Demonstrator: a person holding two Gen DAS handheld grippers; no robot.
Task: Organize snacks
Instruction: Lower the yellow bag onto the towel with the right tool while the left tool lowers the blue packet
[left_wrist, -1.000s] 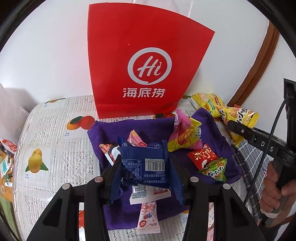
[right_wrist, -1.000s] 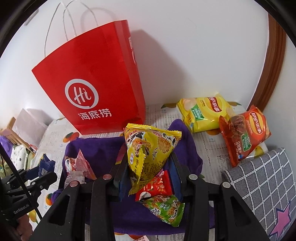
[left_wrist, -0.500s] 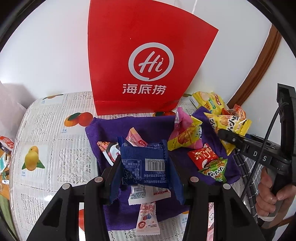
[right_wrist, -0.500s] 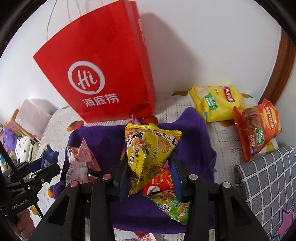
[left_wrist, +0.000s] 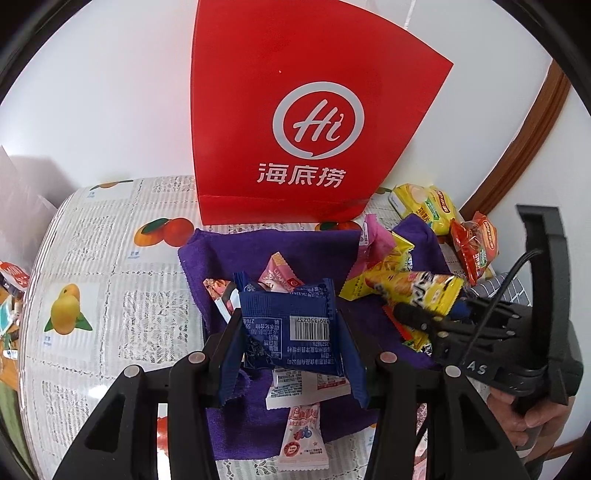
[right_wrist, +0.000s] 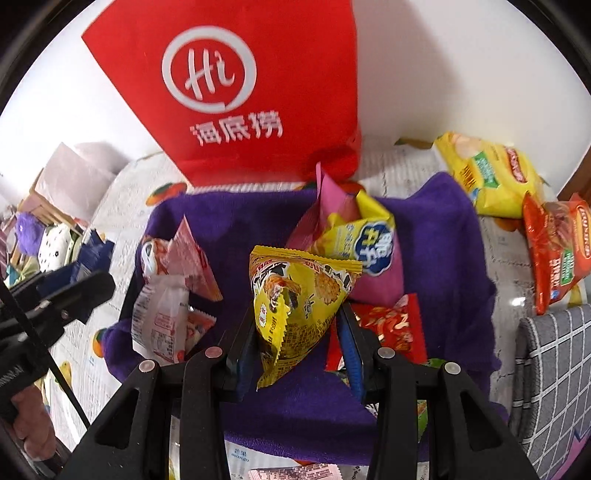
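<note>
The left gripper (left_wrist: 291, 328) has its fingers pinching a dark blue snack packet (left_wrist: 290, 332), barcode side up, held above the purple cloth (left_wrist: 258, 254). The right gripper (right_wrist: 295, 332) has its fingers clamped on a yellow snack packet (right_wrist: 295, 295), which stands up between them over the same cloth.

Under the blue packet lie a white wrapper (left_wrist: 306, 387) and a pink-and-white candy packet (left_wrist: 303, 439), the latter reaching over the cloth's near edge. Behind it sits a small pink packet (left_wrist: 279, 273). Near the right gripper, on the cloth, are a yellow-and-pink bag (right_wrist: 354, 243) and a red packet (right_wrist: 391, 325); a white-and-pink pile (right_wrist: 166, 295) lies to the left.

The cloth rests on a counter (left_wrist: 110, 295) covered with a fruit-print sheet. A tall red paper bag (left_wrist: 306, 122) stands behind the cloth against the wall. Beside the cloth, to the right, lie a yellow chip bag (right_wrist: 491, 177) and a red chip bag (right_wrist: 557, 247).
</note>
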